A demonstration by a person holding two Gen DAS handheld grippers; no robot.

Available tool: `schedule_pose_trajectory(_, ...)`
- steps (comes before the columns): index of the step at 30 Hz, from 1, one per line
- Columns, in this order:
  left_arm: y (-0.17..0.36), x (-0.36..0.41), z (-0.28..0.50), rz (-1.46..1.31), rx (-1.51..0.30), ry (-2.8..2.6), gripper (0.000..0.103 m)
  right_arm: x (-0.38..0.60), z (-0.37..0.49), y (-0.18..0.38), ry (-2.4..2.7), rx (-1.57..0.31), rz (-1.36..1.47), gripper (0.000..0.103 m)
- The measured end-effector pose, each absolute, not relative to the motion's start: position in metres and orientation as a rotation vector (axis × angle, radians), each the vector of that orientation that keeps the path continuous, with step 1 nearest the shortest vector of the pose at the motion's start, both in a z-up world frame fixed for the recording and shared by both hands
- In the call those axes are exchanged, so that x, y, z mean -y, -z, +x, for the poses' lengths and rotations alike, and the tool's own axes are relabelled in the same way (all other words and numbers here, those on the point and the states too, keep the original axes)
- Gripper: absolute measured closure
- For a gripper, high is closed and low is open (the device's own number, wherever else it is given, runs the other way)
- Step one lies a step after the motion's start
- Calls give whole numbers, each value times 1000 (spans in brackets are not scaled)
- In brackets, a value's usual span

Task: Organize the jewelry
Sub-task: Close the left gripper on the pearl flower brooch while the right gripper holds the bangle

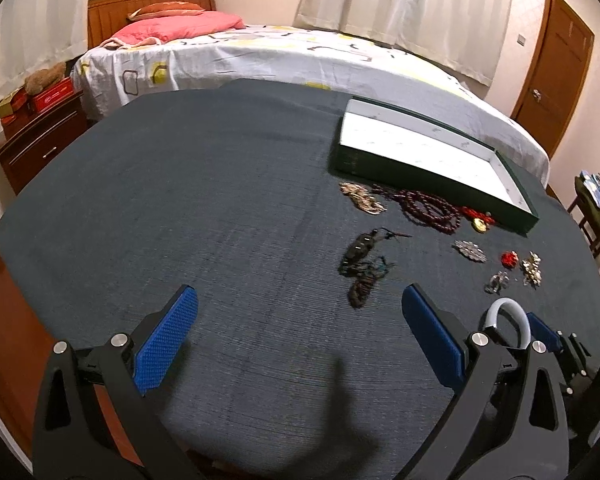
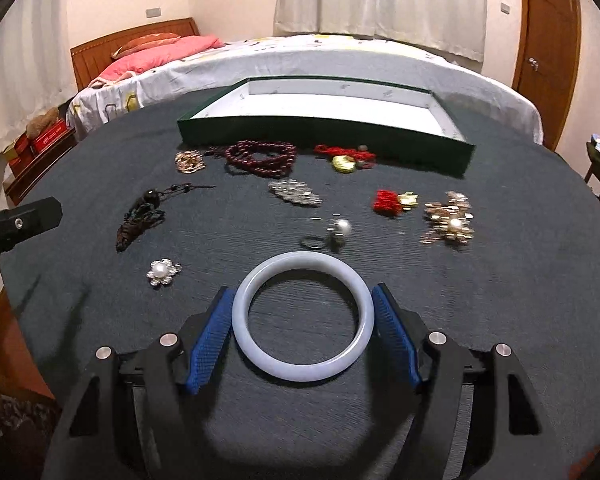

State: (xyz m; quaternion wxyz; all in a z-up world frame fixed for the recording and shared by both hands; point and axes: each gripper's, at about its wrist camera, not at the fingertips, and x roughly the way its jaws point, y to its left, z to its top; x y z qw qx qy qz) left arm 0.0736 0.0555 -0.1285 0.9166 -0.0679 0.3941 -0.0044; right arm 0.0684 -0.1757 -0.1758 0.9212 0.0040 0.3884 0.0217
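Jade-white bangle [image 2: 303, 316] clamped in right gripper [image 2: 303, 330] | left gripper [image 1: 300, 336] wide | no legible writing

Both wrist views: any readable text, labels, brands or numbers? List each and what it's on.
None legible.
Red tins on the nightstand: pale markings on the front, too blurred to read.
Green tray: small dark marks on its white lining, too small to tell whether they are print.
Bedsheet: yellow and black shapes, pattern only, no lettering.
White bangle, right gripper, left gripper: no markings visible.
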Motion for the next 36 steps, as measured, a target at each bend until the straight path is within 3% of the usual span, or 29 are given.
schedule_pose_trajectory(14, 148, 16, 77, 2, -848, 104, 5, 239, 47, 171, 42, -769, 95, 35)
schedule_pose_trajectory(18, 160, 24, 81, 21, -872, 106, 24, 250, 44, 172, 46, -770, 118, 35)
schedule_pose_trajectory(26, 171, 34, 86, 36, -888, 145, 35, 254, 45, 177, 36, -780, 142, 35)
schedule_pose_trajectory(36, 173, 36, 87, 49, -869, 174, 60, 255, 47, 181, 30, -794, 154, 35)
